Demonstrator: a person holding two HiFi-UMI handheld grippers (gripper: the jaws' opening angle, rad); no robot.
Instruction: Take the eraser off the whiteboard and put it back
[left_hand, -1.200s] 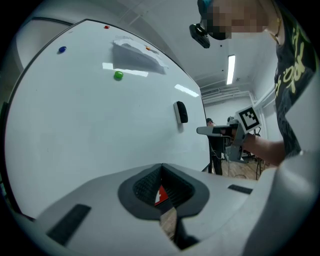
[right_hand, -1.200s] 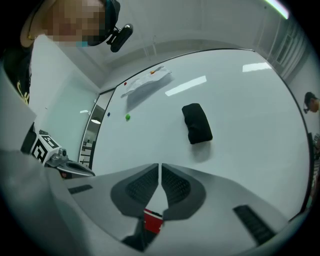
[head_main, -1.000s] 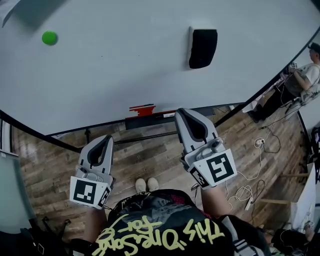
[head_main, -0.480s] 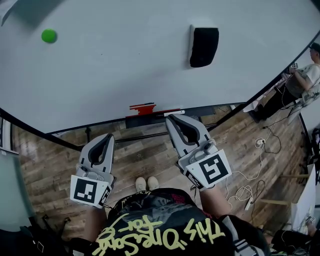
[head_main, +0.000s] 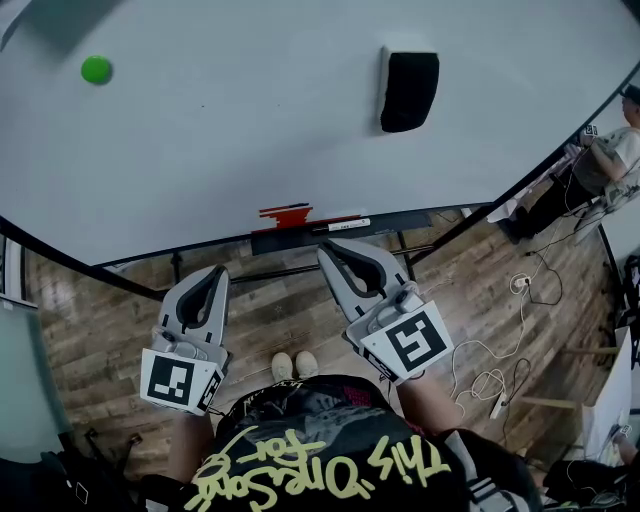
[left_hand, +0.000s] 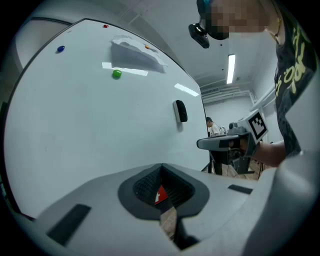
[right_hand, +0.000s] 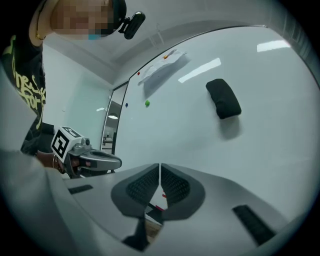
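Black eraser (head_main: 408, 90) on whiteboard (head_main: 250, 140) (red item (head_main: 285, 214) below unclear)

This looks like an office or lab workroom. A large whiteboard (head_main: 250, 140) fills one side, with a green magnet (head_main: 96, 69) and a black eraser (head_main: 409, 90) stuck to it and a red marker (head_main: 285, 213) on its tray. White cables (head_main: 487, 383) trail over the wood-plank floor (head_main: 300, 320). Another person (head_main: 608, 155) works further off, under a ceiling strip light (left_hand: 231, 69).
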